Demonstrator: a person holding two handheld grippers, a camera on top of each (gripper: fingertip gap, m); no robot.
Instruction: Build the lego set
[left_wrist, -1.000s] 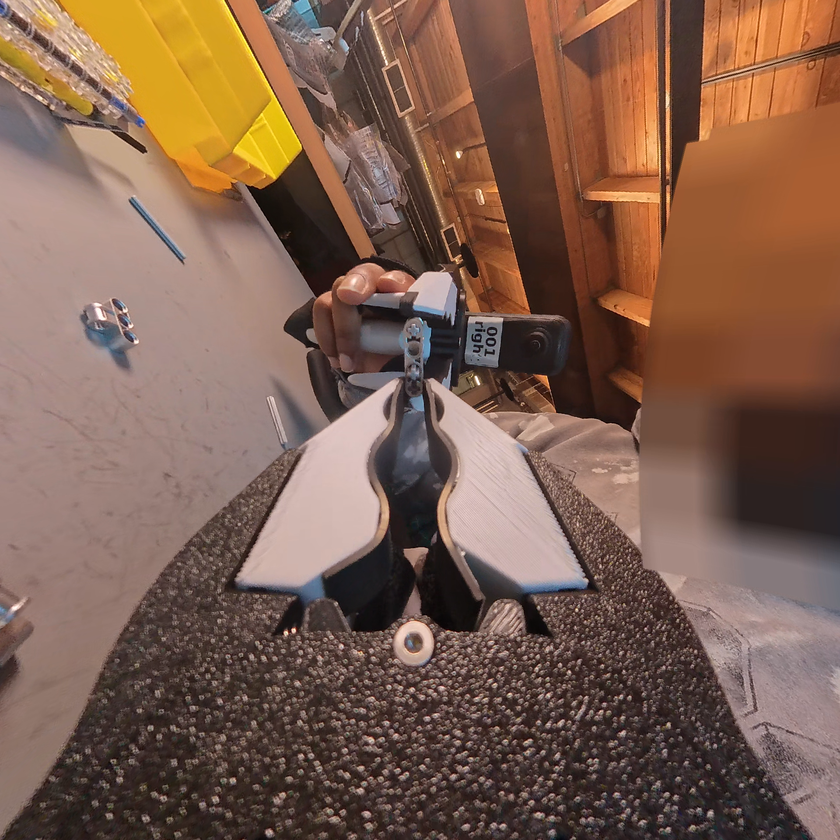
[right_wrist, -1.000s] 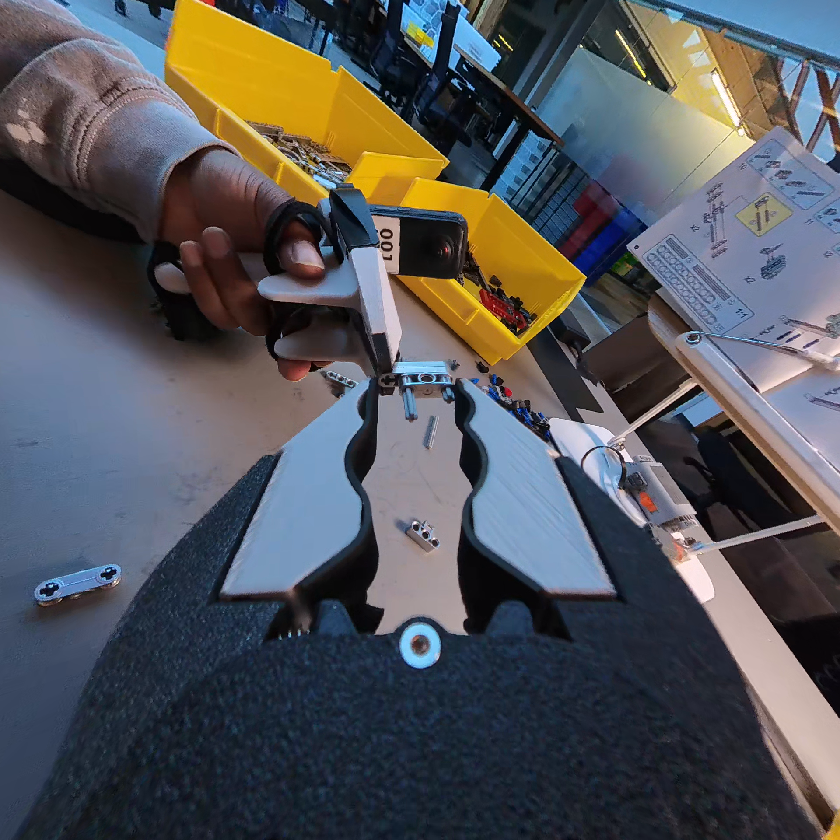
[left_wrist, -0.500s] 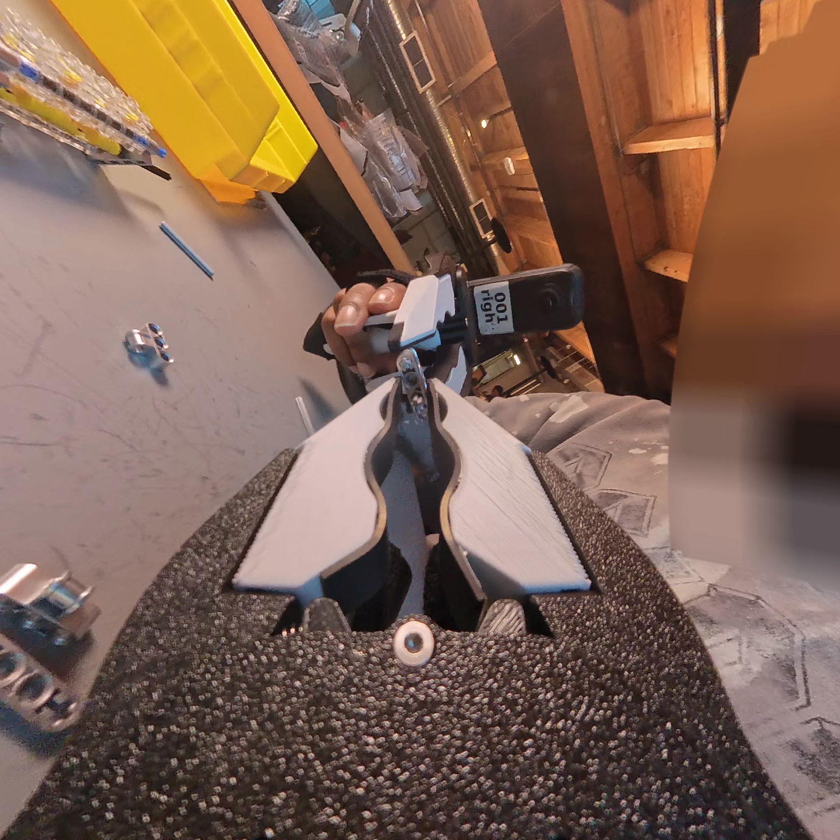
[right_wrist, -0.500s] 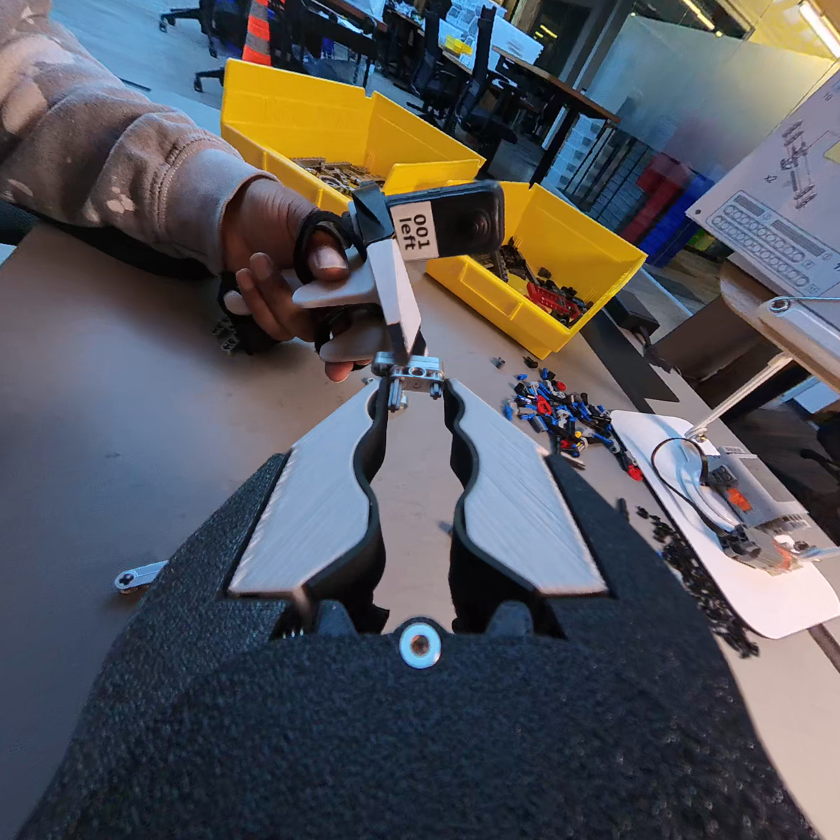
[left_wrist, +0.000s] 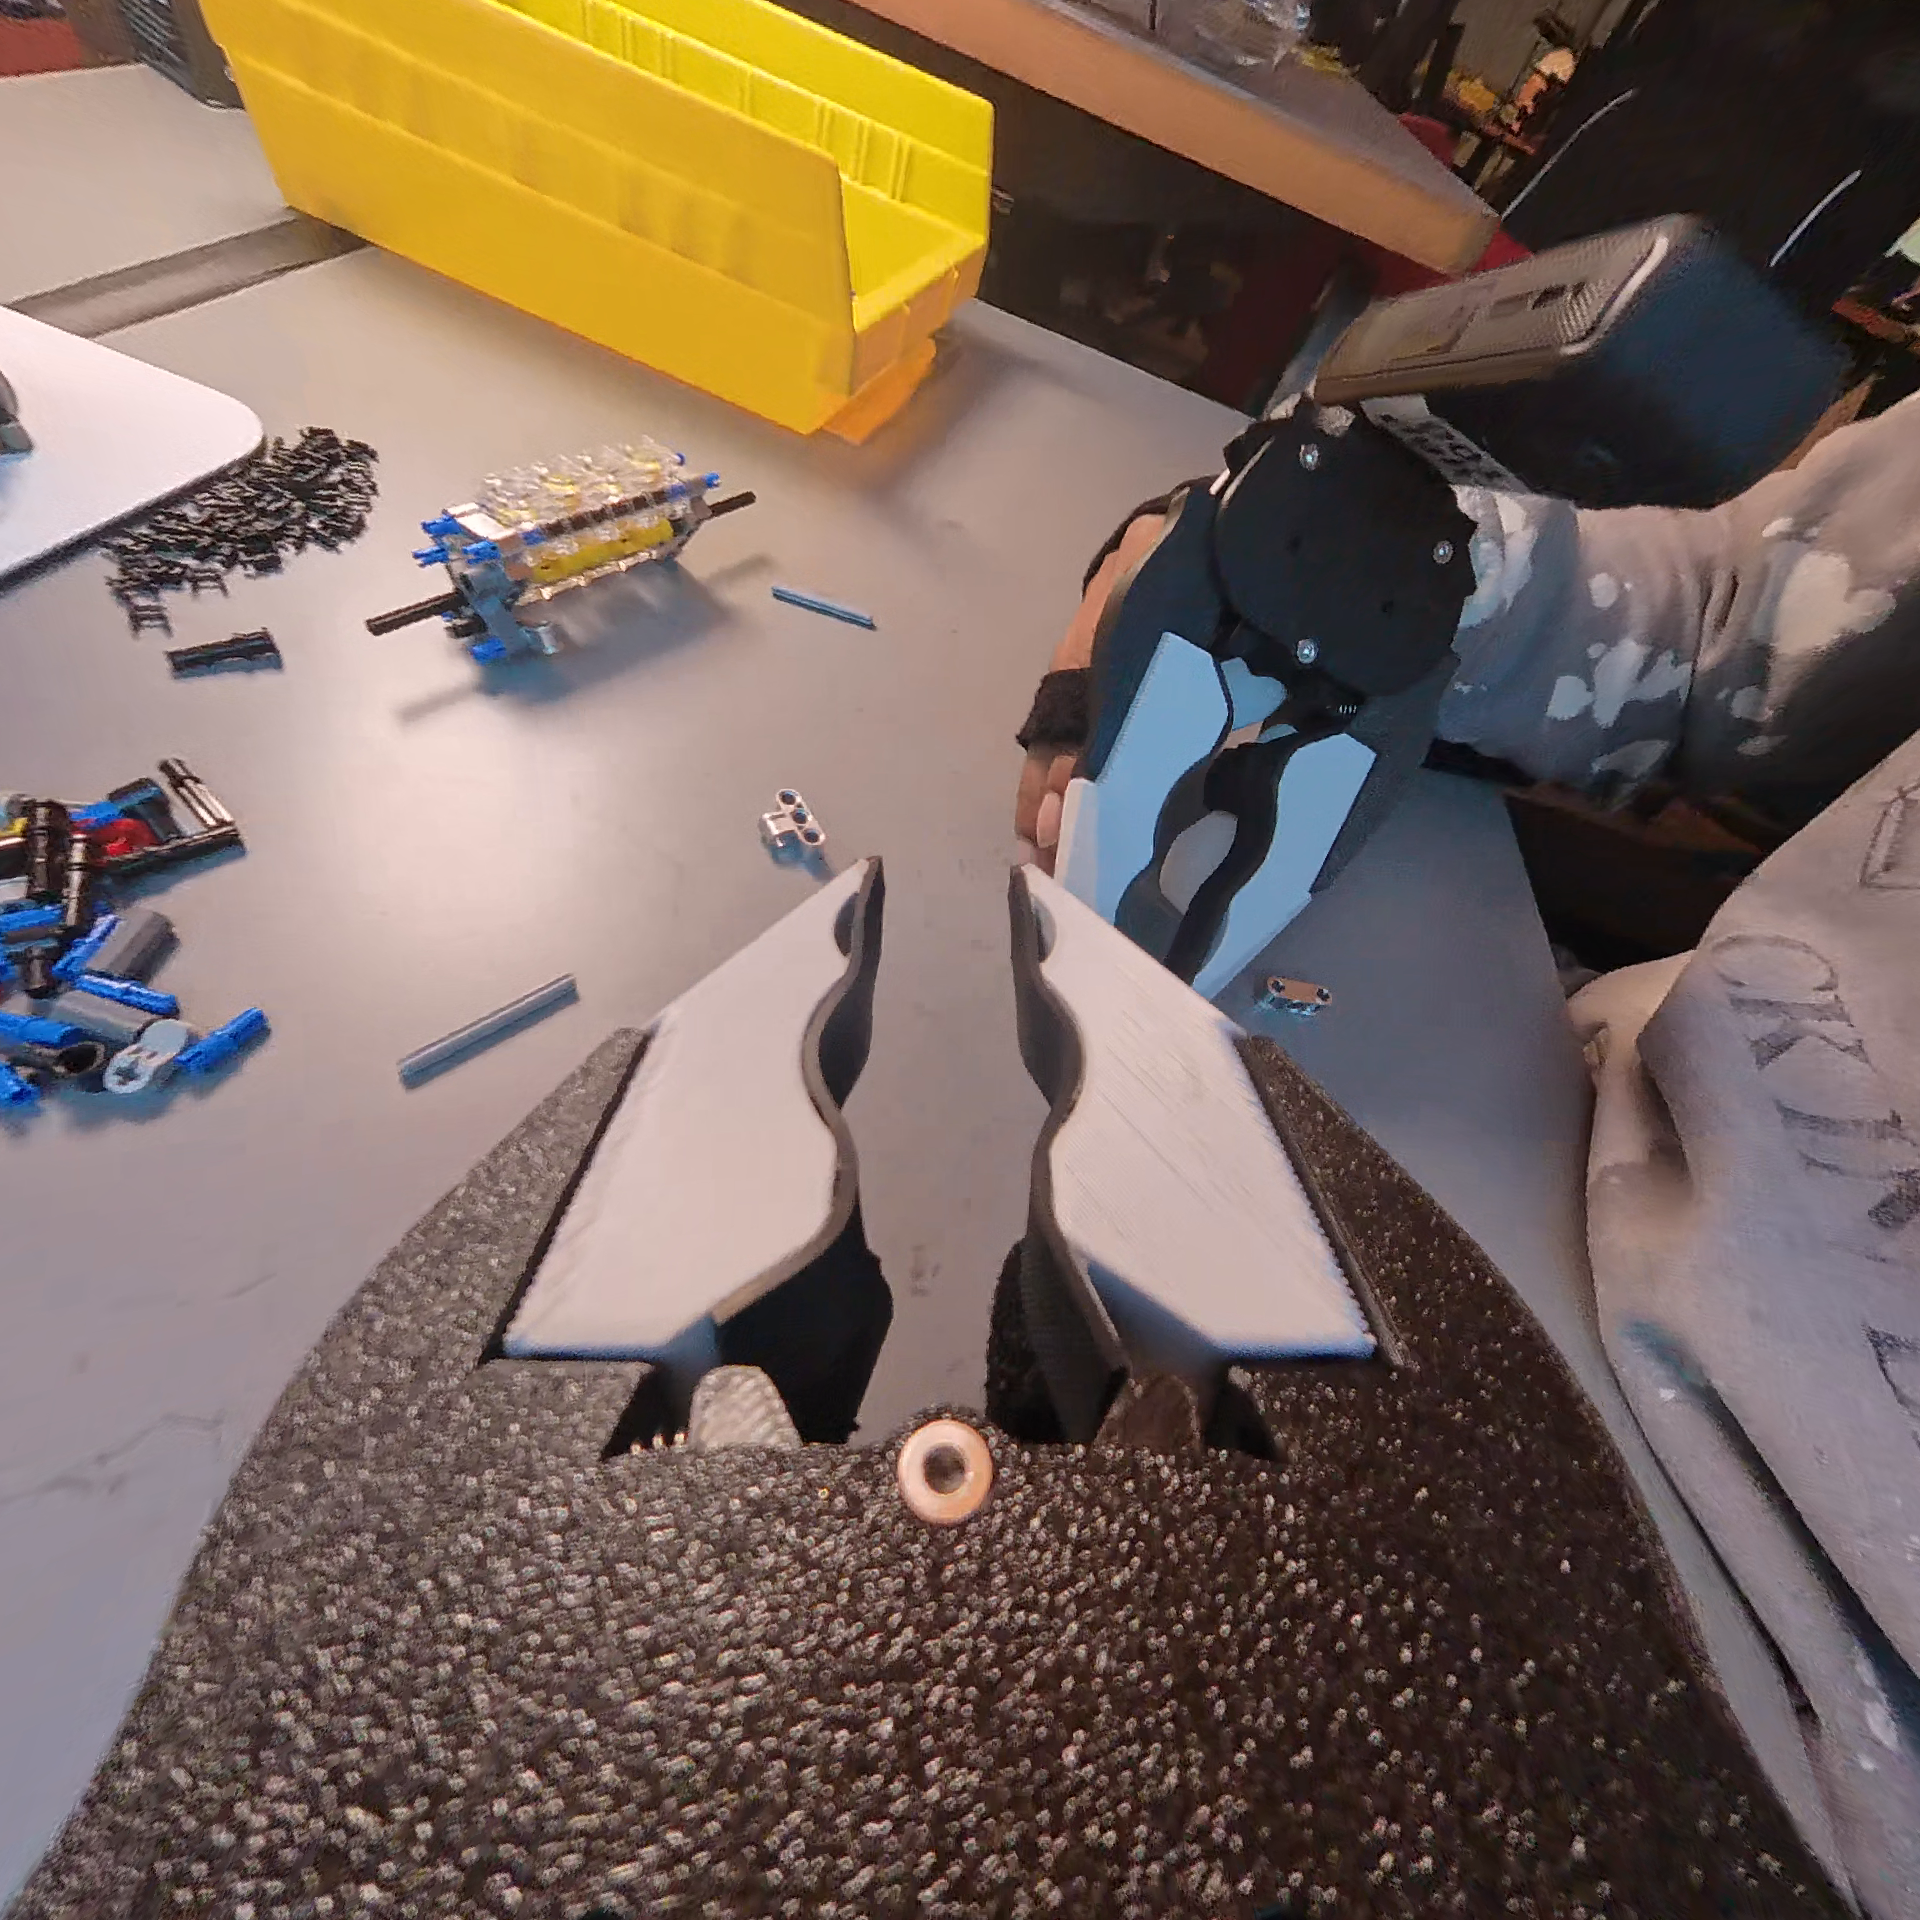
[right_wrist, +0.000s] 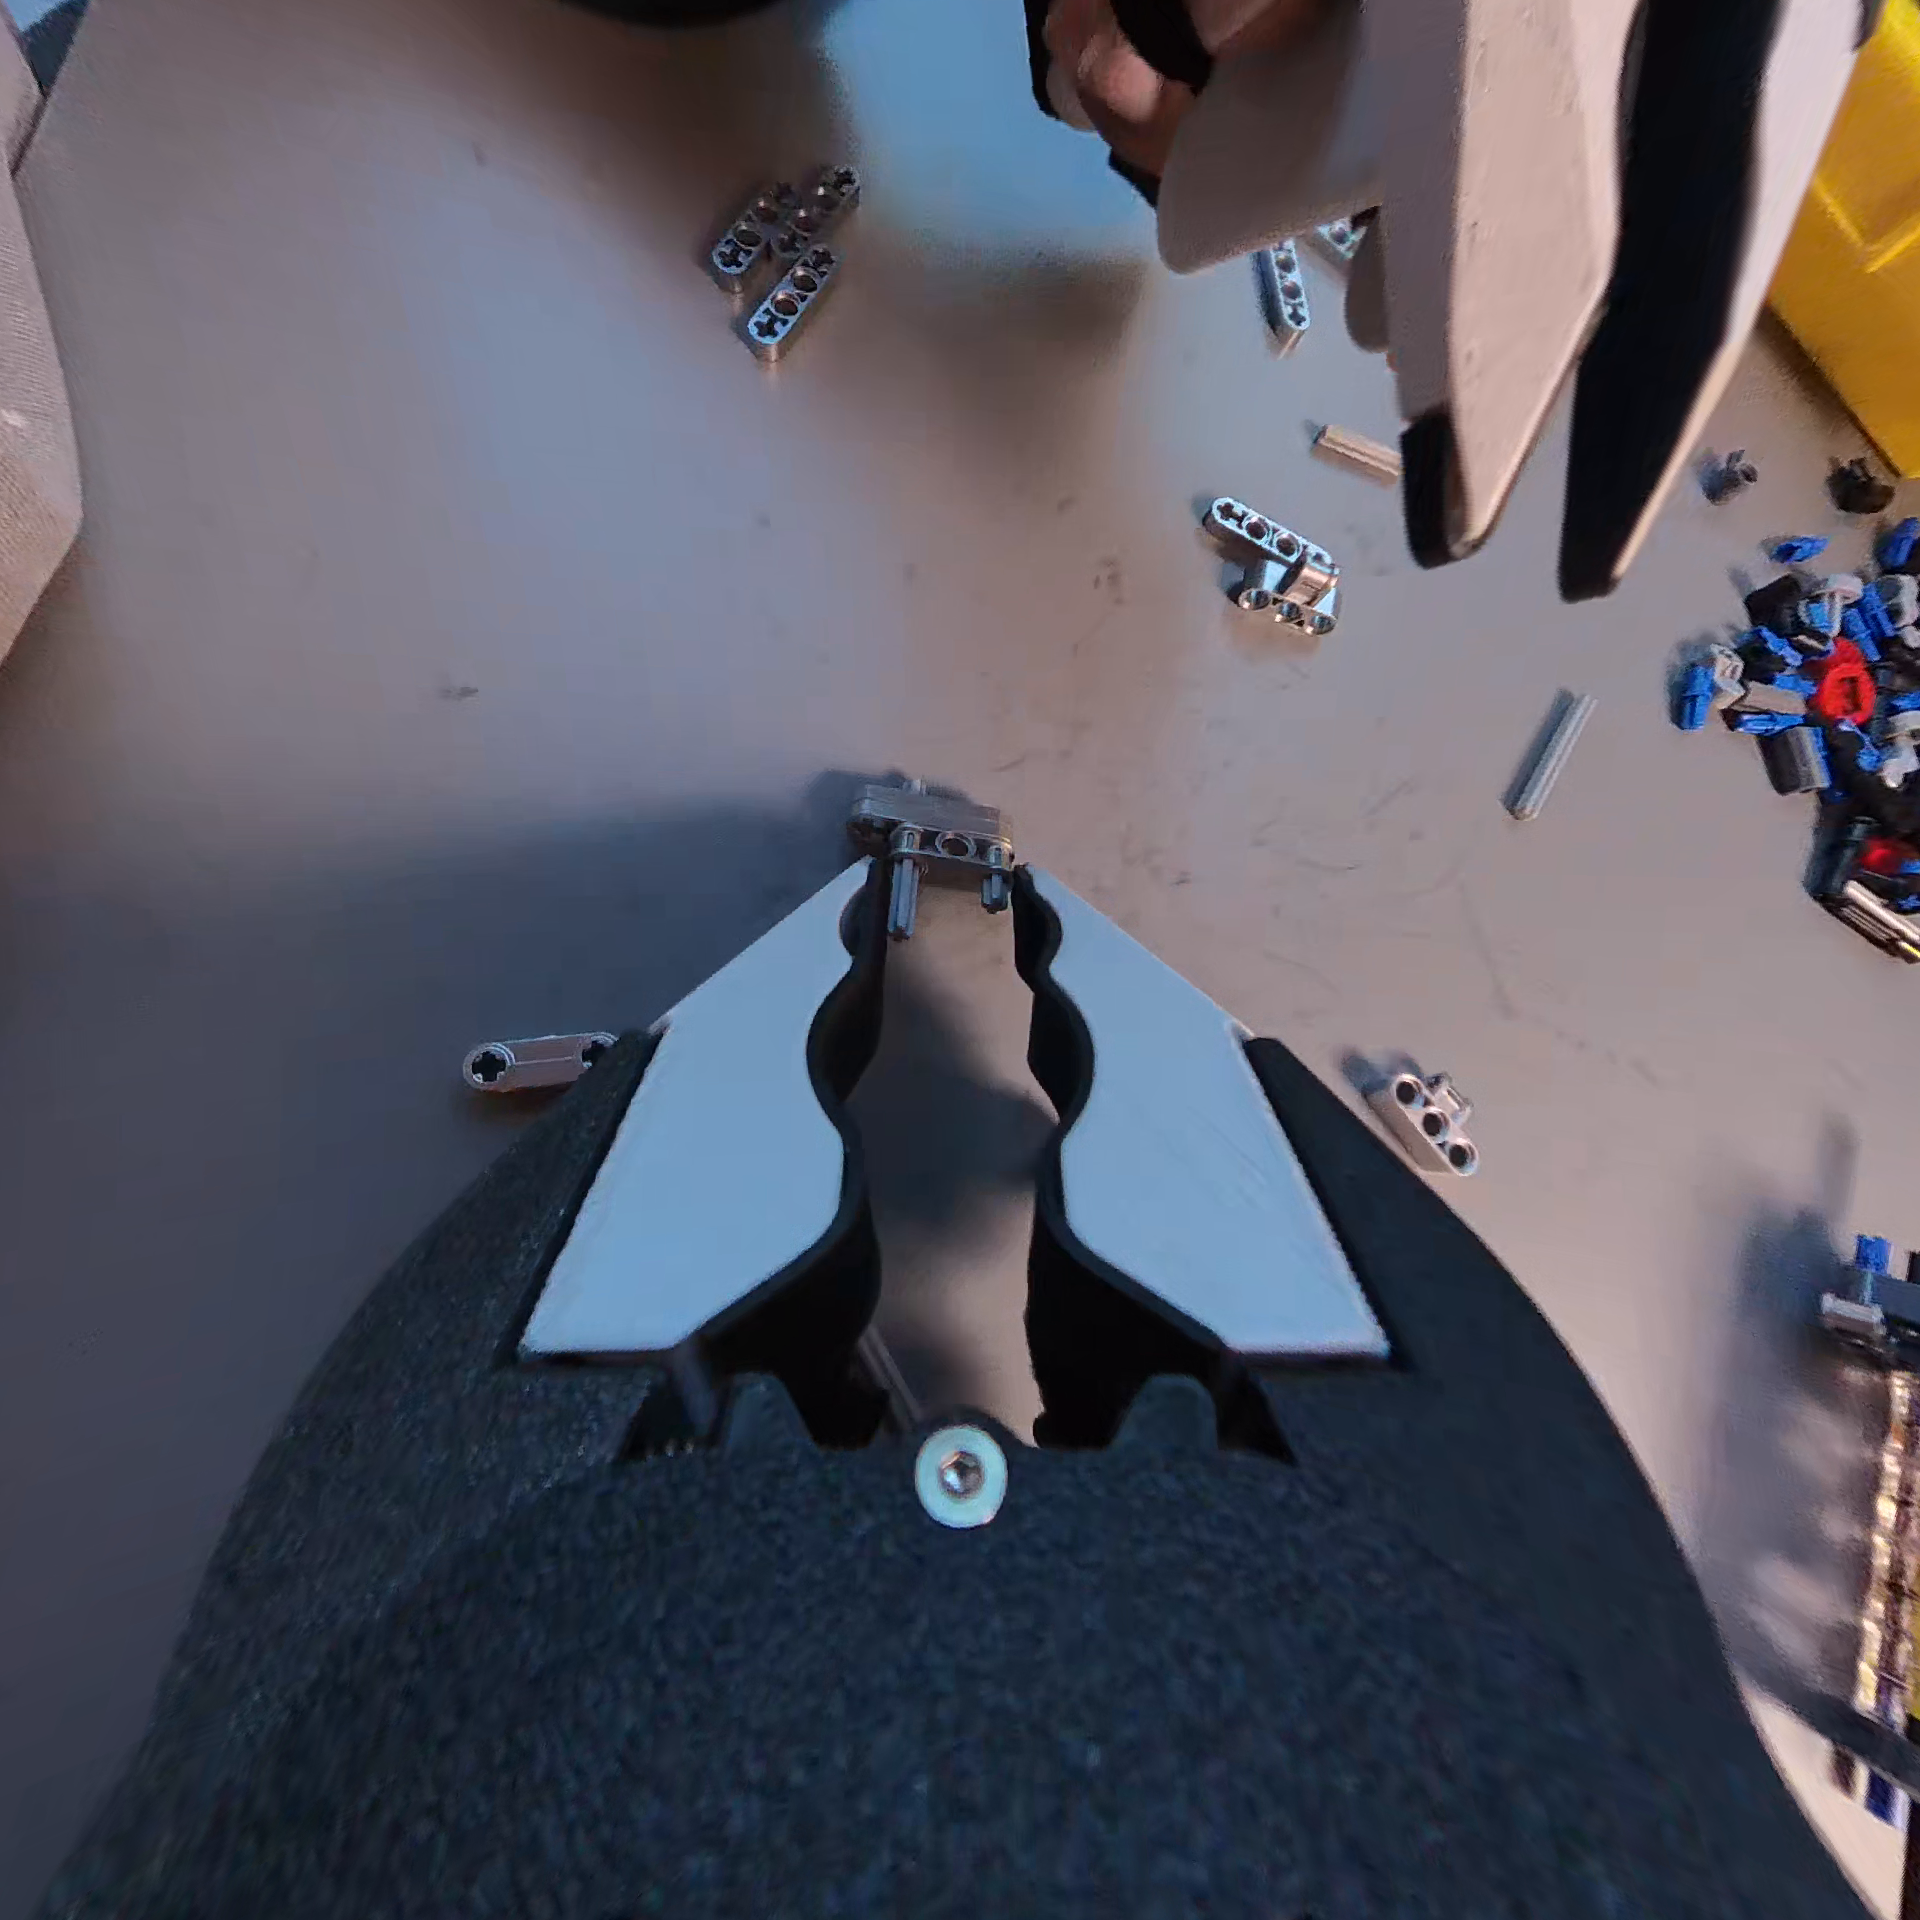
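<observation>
Grey plastic dominates: our right gripper (right_wrist: 940, 868) pinches a small grey beam assembly (right_wrist: 932, 831) with two short axles between its fingertips, just above the table (right_wrist: 416, 520). Our left gripper (left_wrist: 945, 894) is spread apart with nothing between its fingers, hovering over bare tabletop near a small grey connector (left_wrist: 796, 828). Beyond lie a grey axle (left_wrist: 486, 1029), a blue-and-yellow engine block (left_wrist: 566, 545), loose blue pins (left_wrist: 94, 997) and a yellow bin (left_wrist: 623, 197).
</observation>
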